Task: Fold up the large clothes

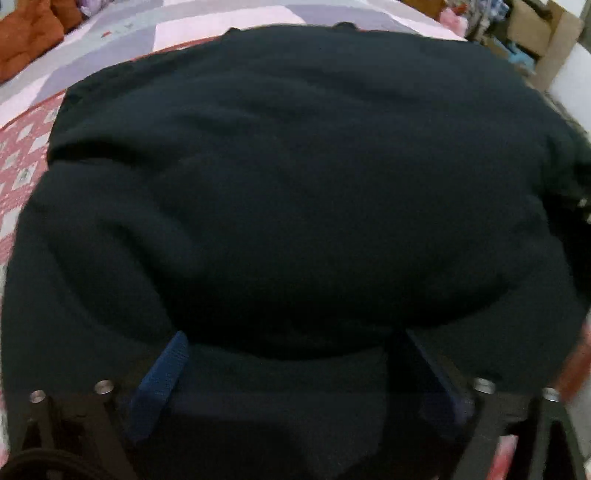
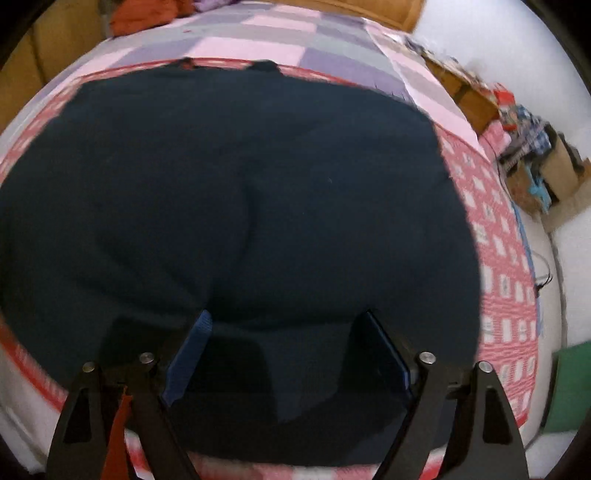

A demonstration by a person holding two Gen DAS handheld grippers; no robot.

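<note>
While both views are blurred, the dark garment [image 1: 295, 206] can be seen lying spread over a bed, filling most of each frame, its far edge showing two small bumps near the top. The left gripper [image 1: 295, 354] is held low over the near hem, pointing forward along the cloth; its fingers [image 1: 162, 376] stand wide apart with blue pads on the inner faces, and the near fold of fabric bulges between them without being pinched. The right gripper [image 2: 288, 332] is held likewise over the near edge of the same garment [image 2: 236, 206], its fingers [image 2: 192, 354] spread apart, nothing clamped; whether the tips touch the cloth cannot be told in either view. Beneath the garment lies a red-and-white patterned cover [image 2: 506, 280], visible along the right side and near edge in the right wrist view and at the left edge [image 1: 22, 155] in the left wrist view. Beyond it is a checked pink, grey and lilac quilt [image 2: 258, 40]. An orange cushion [image 1: 26, 33] sits at the far left. Cardboard boxes [image 2: 557, 170] and mixed clutter stand beside the bed at the right. A green item [image 2: 569, 387] rests low at the right margin, its nature unclear.
</note>
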